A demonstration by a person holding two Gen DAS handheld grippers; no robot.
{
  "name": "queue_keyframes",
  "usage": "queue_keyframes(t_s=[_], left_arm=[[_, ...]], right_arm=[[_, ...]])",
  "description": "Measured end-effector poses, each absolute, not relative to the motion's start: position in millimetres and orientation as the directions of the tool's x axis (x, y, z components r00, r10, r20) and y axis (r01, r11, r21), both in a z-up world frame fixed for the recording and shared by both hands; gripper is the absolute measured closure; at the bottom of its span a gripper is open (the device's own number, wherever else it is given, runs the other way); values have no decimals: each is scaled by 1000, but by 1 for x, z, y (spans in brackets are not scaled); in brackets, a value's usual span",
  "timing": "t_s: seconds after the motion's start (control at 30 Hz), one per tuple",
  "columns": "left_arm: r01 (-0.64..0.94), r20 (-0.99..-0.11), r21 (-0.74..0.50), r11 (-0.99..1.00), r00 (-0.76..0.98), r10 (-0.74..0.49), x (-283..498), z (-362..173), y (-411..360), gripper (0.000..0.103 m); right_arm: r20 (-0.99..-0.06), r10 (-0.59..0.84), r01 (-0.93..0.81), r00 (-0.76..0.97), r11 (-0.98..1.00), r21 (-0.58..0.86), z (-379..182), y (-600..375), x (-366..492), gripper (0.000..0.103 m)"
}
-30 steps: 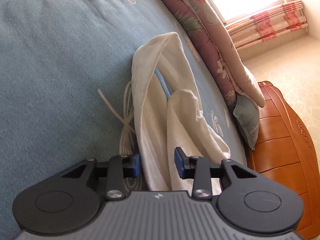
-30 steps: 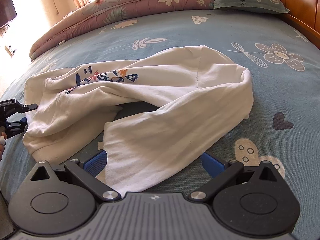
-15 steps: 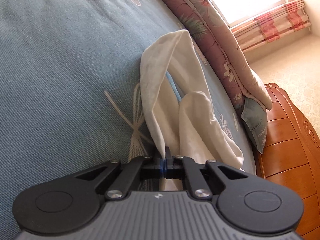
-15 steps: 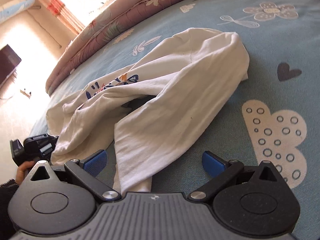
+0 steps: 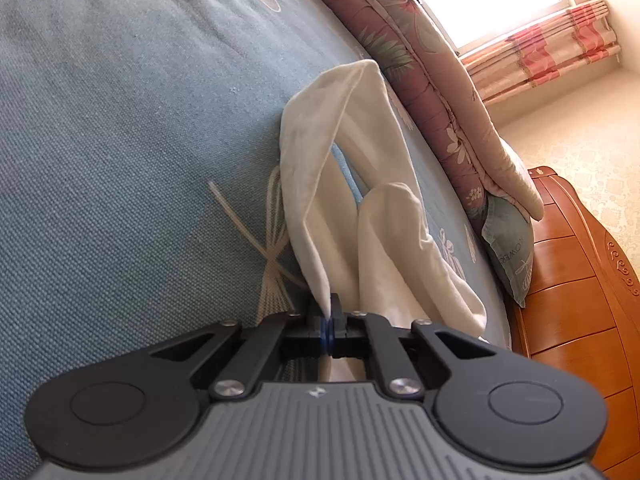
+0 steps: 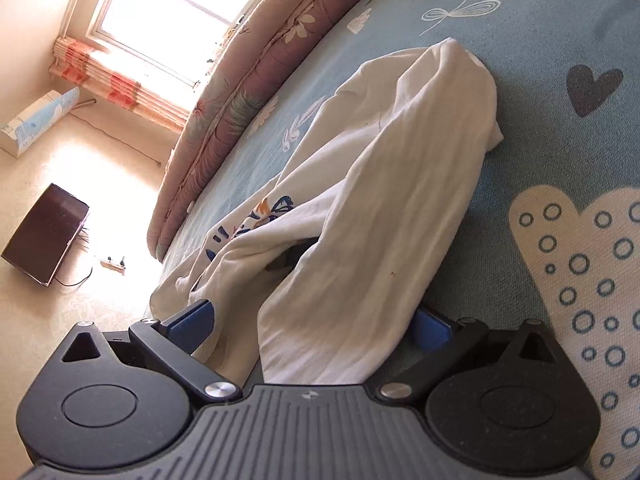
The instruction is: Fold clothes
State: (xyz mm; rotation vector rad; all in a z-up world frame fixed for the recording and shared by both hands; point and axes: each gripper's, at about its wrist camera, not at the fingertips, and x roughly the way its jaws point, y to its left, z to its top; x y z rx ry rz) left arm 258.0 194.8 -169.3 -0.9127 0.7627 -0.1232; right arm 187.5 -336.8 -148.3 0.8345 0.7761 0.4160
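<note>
The left gripper (image 5: 329, 322) is pinching an edge of the white garment (image 5: 384, 240) between its closed blue pads, pointing slightly downward at the bed (image 5: 120, 120). The right gripper (image 6: 314, 326) is standing wide open, rolled to one side, with a loose part of the garment (image 6: 376, 208) lying between its blue fingers (image 6: 192, 320), not clamped. The garment is sprawling crumpled across the blue patterned bedsheet. Farther off, a floral quilt (image 6: 248, 92) is lying along the bed's edge, below a bright window (image 6: 176, 12).
</note>
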Motion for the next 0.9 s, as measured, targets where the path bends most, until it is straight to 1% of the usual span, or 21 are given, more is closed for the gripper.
queue_keyframes(t_s=[0.1, 0.2, 0.23, 0.3, 0.33, 0.37, 0.4, 0.47, 0.5, 0.57, 0.63, 0.7, 0.73, 0.8, 0.83, 0.9], left_arm=[[-213, -543, -753, 623, 735, -405, 259, -169, 194, 95], [-213, -545, -750, 626, 735, -403, 256, -169, 196, 95], [-212, -544, -750, 627, 736, -402, 256, -169, 196, 95], [-209, -541, -751, 626, 738, -403, 256, -170, 195, 95], [-208, -539, -753, 624, 739, -404, 257, -170, 195, 95], [-208, -539, -754, 623, 739, -405, 257, -170, 194, 95], [-209, -540, -753, 624, 738, -404, 258, -170, 194, 95], [-207, -540, -751, 627, 739, -403, 258, -170, 194, 95], [-207, -539, -752, 627, 739, -403, 258, -170, 194, 95], [-206, -539, -752, 626, 740, -403, 258, -170, 195, 95], [-206, -538, -752, 626, 740, -403, 258, -171, 195, 95], [-205, -537, -753, 626, 741, -403, 258, -171, 195, 95], [-205, -537, -753, 626, 741, -403, 258, -171, 195, 95], [-205, -536, -753, 625, 741, -403, 258, -171, 195, 95], [-204, -536, -753, 625, 742, -403, 258, -172, 195, 95], [-204, -535, -754, 625, 742, -403, 258, -172, 195, 95]], right_arm=[[-428, 621, -63, 657, 610, 790, -150, -338, 196, 0], [-439, 612, -62, 658, 625, 778, -149, -336, 206, 0], [-444, 604, -72, 662, 640, 765, -149, -334, 204, 2], [-449, 583, -90, 677, 671, 736, -151, -334, 195, 11], [-445, 579, -81, 684, 666, 742, -154, -339, 192, 22], [-436, 578, -59, 690, 646, 761, -158, -347, 192, 36], [-428, 576, -37, 696, 625, 780, -162, -356, 191, 44], [-429, 577, 21, 695, 580, 814, -173, -372, 192, 83], [-423, 583, 44, 694, 552, 833, -178, -377, 192, 90], [-408, 598, 75, 690, 501, 862, -182, -381, 190, 91], [-428, 596, 75, 679, 524, 849, -179, -369, 187, 91], [-426, 615, 55, 664, 528, 848, -179, -359, 190, 91], [-417, 625, 51, 660, 516, 855, -181, -358, 195, 93], [-395, 646, 49, 653, 484, 873, -185, -355, 206, 100], [-383, 650, 46, 656, 473, 880, -188, -354, 210, 102], [-393, 643, 23, 657, 504, 863, -185, -349, 211, 102]])
